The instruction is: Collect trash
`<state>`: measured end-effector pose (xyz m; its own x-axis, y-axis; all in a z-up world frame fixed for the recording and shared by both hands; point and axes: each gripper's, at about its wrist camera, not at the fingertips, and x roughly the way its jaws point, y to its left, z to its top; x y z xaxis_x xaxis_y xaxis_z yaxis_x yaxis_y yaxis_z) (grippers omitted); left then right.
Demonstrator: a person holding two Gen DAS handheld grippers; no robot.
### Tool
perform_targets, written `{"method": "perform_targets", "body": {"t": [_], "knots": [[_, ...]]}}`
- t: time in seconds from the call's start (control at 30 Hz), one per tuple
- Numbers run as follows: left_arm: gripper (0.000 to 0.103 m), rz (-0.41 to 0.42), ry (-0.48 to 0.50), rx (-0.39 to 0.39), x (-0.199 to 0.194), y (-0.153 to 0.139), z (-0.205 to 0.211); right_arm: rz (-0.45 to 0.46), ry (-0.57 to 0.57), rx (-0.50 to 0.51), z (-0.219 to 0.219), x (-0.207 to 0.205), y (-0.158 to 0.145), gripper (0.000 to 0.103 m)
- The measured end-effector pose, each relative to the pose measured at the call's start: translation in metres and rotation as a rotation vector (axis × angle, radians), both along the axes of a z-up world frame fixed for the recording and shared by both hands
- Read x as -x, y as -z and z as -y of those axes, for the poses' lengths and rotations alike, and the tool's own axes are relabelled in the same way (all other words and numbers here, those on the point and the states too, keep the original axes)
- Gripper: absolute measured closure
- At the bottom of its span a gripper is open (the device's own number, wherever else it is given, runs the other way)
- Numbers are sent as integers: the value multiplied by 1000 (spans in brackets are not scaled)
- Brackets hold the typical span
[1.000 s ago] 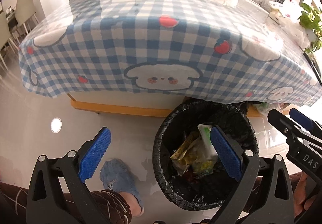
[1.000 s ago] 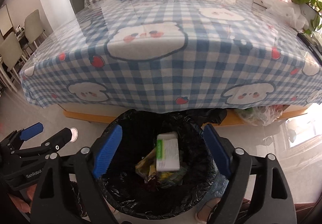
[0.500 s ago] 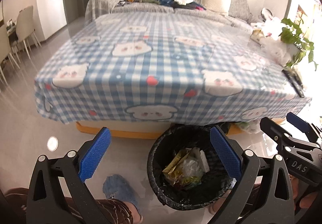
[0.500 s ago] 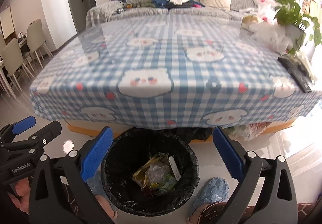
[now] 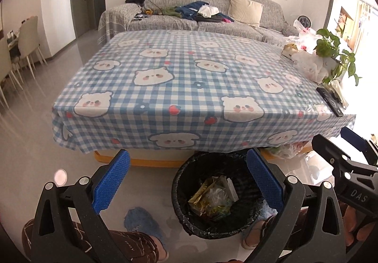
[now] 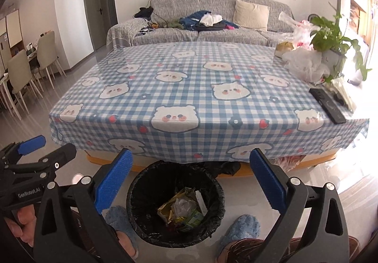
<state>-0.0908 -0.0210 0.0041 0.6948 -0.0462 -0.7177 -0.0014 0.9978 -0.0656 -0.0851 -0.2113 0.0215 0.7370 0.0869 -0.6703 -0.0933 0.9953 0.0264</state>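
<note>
- left gripper [image 5: 186,182]: jaws spread wide, nothing between them; hangs over floor beside bin
- right gripper [image 6: 192,180]: jaws spread too, empty, roughly above the bin mouth
- trash bin [image 6: 141,225] with black liner at 6 o'clock in right view, on floor touching the table's near edge; 5 o'clock in left view [image 5: 182,213]
- trash [image 6: 180,212] already inside: yellow wrappers, clear plastic, a white carton, green pack
- table [image 6: 189,107] with checked bear cloth at 12 o'clock, mostly bare
- leftovers at 2 o'clock: plastic bags [image 6: 304,64] by plant [image 6: 330,38], remote [image 6: 327,104]; trash or not, cannot tell
- judgement: collecting looks mostly done, only the bags possibly left
</note>
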Motion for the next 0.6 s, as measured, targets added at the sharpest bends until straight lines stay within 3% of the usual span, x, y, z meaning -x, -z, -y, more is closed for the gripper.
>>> {"method": "perform_targets", "body": {"t": [0.6], "knots": [[6,10,19,-2,0,0,7,-8,9,-8,3,2,3,8]]}}
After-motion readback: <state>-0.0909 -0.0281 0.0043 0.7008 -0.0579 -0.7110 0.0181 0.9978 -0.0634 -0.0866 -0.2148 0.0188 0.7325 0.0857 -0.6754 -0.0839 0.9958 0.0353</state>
